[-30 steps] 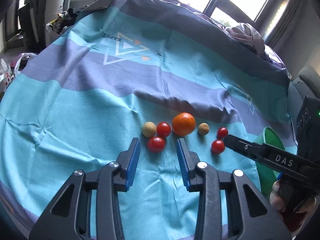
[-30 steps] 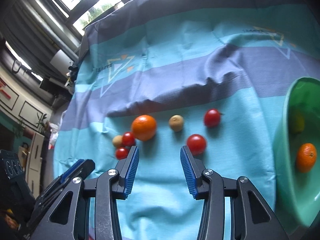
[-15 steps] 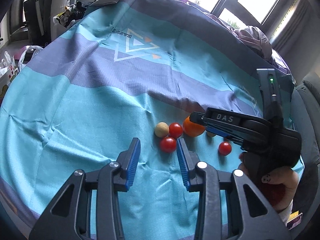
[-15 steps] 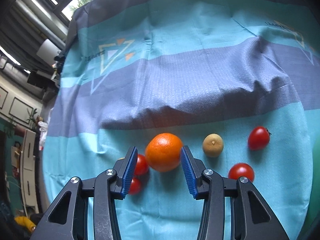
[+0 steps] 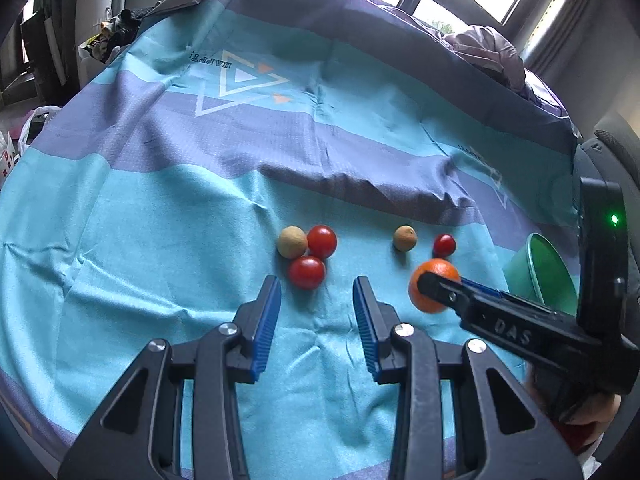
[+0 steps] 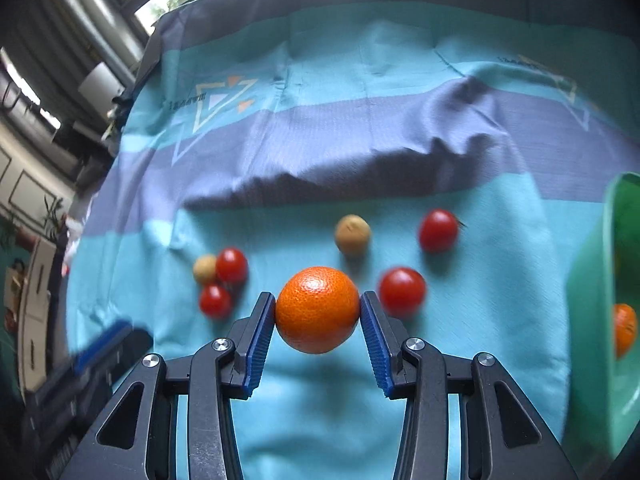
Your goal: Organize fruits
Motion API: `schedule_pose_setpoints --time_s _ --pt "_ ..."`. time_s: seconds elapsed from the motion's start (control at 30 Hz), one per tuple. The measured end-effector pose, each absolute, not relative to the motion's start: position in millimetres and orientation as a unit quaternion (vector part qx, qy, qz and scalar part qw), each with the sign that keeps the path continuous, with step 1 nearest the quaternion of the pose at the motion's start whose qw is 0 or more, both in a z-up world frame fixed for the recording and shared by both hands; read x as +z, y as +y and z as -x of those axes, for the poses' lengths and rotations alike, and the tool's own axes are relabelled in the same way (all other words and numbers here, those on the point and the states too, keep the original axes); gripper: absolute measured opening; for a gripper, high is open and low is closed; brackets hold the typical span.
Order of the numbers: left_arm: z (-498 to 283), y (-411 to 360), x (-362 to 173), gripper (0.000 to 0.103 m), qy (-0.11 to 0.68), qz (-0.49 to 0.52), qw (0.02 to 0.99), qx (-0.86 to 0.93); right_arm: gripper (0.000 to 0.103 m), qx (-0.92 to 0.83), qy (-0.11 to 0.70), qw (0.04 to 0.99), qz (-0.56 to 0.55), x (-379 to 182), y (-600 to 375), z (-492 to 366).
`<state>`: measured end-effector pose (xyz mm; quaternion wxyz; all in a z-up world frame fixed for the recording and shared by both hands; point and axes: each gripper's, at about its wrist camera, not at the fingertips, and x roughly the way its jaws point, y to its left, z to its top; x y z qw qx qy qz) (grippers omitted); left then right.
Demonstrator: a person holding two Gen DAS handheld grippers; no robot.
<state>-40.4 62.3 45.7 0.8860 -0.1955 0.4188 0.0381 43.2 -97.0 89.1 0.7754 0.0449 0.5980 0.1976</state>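
The right tool (image 6: 318, 316) is clamped on the orange (image 6: 318, 309), one blue pad pressed to each flank, its jaws having just drawn in that last bit to meet the peel. The fruit looks to be lifted clear of the striped cloth (image 6: 360, 160), with a soft shadow beneath it, though the blur makes me unsure how far clear. From the left wrist view the same orange (image 5: 434, 286) shows with the right tool's black finger across it.

What the next move turns on, I would say, is the green bowl (image 6: 592, 320): it lies off to the right of the held orange, well apart from it, its rim facing this way, with a second orange (image 6: 624, 330) already inside. The right hand is clearly the nearer one to it. Being round, the orange has no long axis to mind.

The left tool (image 5: 316, 300) hangs with its jaws apart and nothing between them, just short of a cluster of two red tomatoes (image 5: 307, 272) and a small tan fruit (image 5: 293, 242). Further right lie another tan fruit (image 5: 405, 238) and a tomato (image 5: 445, 245); one more tomato (image 6: 402, 290) sits just beside the held orange in the right wrist view.

Much of the bowl is cut off by the frame edge, so its contents are only partly seen. The loose fruit is smeared, and I cannot tell what the tan ones are.
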Motion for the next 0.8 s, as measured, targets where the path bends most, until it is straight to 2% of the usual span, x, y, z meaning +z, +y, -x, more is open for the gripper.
schedule_pose_setpoints --time_s 0.23,0.33,0.8 --pt "35 43 36 0.036 0.441 0.212 0.872 -0.028 0.045 0.236 0.617 0.750 -0.038 82 -131 -9" --pt "33 34 33 0.037 0.445 0.189 0.875 -0.019 0.045 0.239 0.627 0.741 -0.021 74 -127 -10" --pt "31 31 28 0.043 0.460 0.182 0.869 -0.028 0.045 0.243 0.611 0.753 -0.016 81 -135 -8"
